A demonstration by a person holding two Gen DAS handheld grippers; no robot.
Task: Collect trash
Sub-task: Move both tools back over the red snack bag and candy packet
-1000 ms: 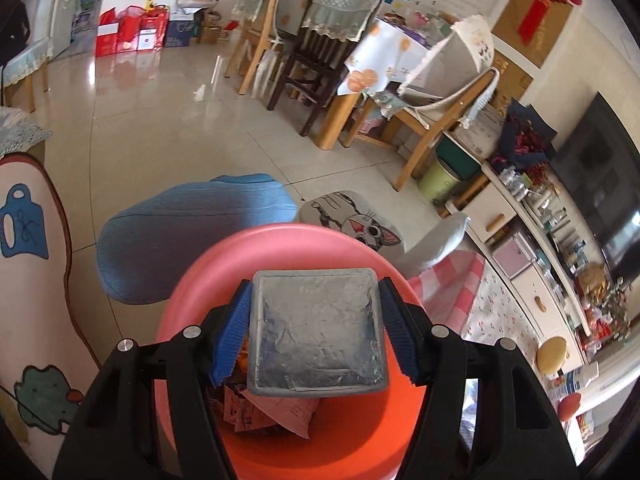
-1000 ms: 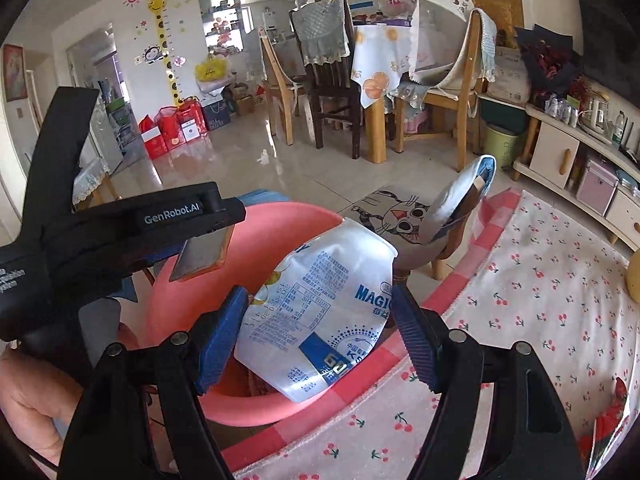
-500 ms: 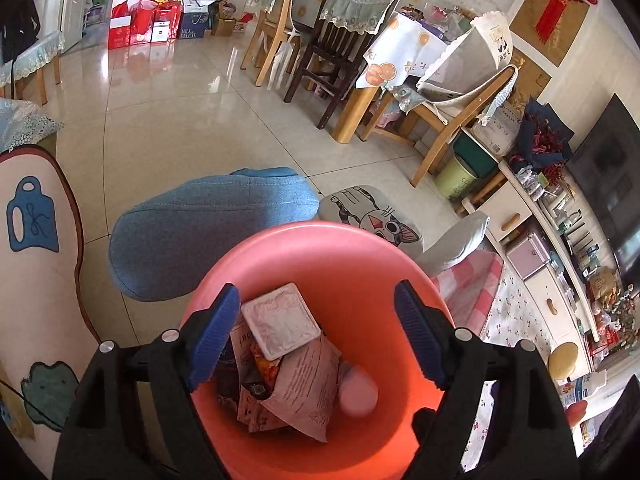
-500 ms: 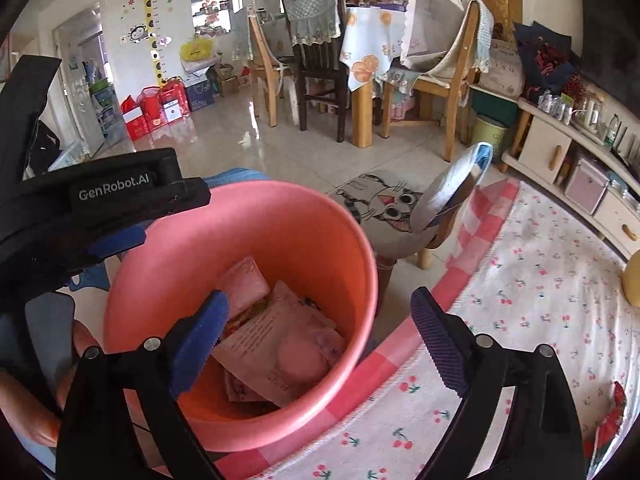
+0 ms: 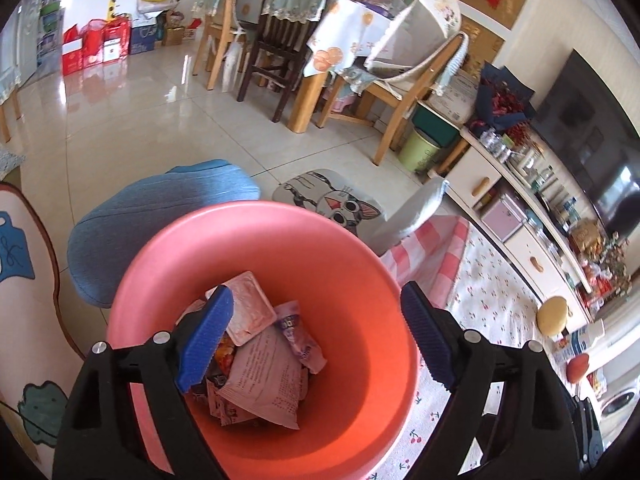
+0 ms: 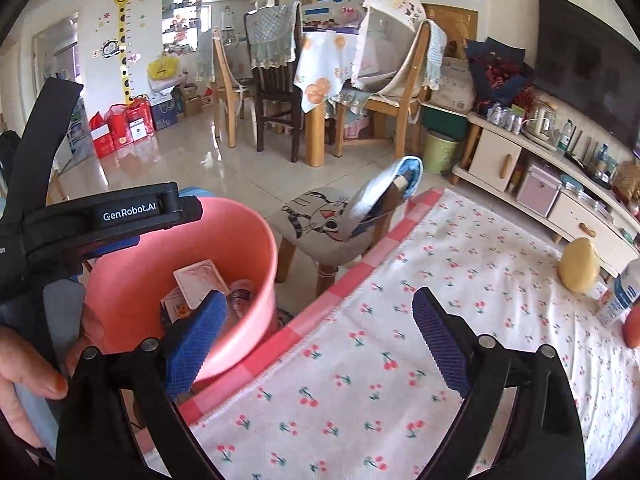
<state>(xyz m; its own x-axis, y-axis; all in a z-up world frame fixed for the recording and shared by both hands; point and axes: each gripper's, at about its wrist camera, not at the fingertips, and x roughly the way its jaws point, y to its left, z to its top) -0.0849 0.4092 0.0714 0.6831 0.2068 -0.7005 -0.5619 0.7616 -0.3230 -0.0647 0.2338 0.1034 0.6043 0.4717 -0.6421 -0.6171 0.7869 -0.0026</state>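
A pink bin [image 5: 352, 408] stands beside the table and holds several wrappers, among them a square foil packet [image 5: 250, 304] and a white bag [image 5: 264, 392]. My left gripper [image 5: 316, 338] is open and empty right above the bin's mouth. My right gripper [image 6: 316, 346] is open and empty over the table's left edge, its left finger in front of the bin [image 6: 240, 240]. The foil packet [image 6: 200, 282] also shows in the right wrist view.
The table has a white cherry-print cloth [image 6: 420, 320] with a pink checked border. A yellow round object [image 6: 578, 266], a carton [image 6: 624, 292] and a red item lie at its far right. A cat-cushion stool [image 6: 320, 220] and a blue seat [image 5: 160, 216] stand beyond the bin.
Both grippers opened and dropped their loads, the foil packet and the white bag, into the bin. The right gripper has since swung right over the table.
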